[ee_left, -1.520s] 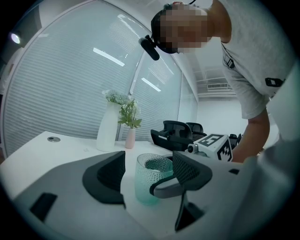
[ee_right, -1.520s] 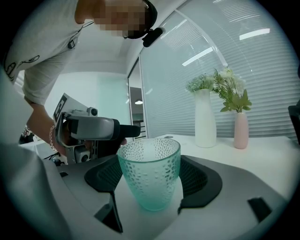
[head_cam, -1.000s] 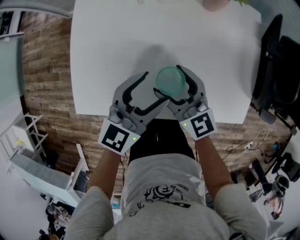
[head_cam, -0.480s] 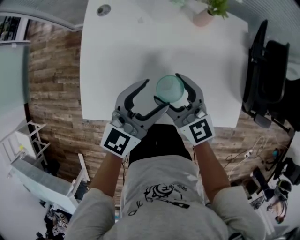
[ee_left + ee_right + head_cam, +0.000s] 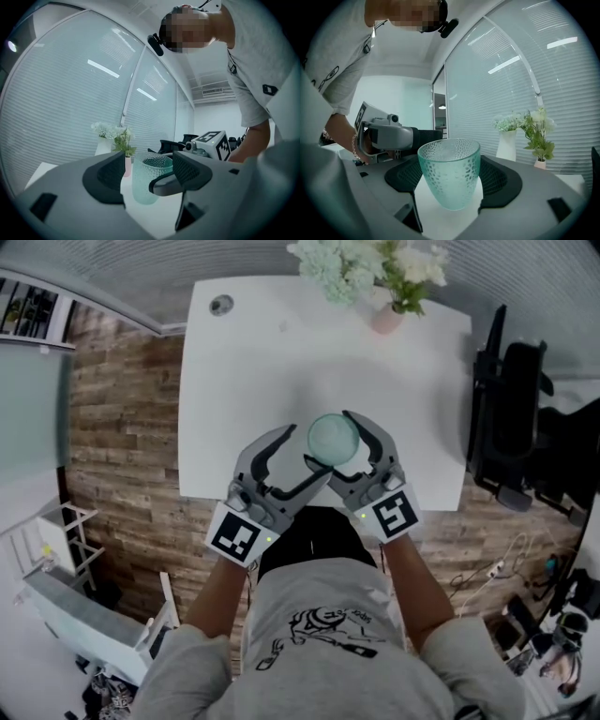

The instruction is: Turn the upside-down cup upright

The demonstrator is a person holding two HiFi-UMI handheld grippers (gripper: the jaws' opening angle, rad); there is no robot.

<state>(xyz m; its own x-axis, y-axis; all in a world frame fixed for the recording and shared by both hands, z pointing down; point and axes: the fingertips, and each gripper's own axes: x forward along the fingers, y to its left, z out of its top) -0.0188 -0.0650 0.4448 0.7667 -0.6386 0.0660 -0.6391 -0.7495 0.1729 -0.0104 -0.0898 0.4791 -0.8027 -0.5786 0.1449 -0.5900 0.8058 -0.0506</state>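
Note:
A pale green dimpled glass cup (image 5: 333,437) stands rim up between the two fingers of my right gripper (image 5: 339,442), near the front edge of the white table (image 5: 253,381). In the right gripper view the cup (image 5: 449,173) fills the gap between the black pads, which close on its sides. I cannot tell whether its base touches the table. My left gripper (image 5: 305,446) is open just left of the cup, one finger reaching under it in the head view. From the left gripper view the cup (image 5: 149,180) shows beyond the open jaws.
White flowers in a vase (image 5: 347,268) and a small plant in a pink pot (image 5: 389,315) stand at the table's far edge. A black office chair (image 5: 511,418) is on the right. Wood floor surrounds the table.
The head view has pulled back, so the whole table and the plants now show. Both grippers and the cup keep the same places relative to one another.

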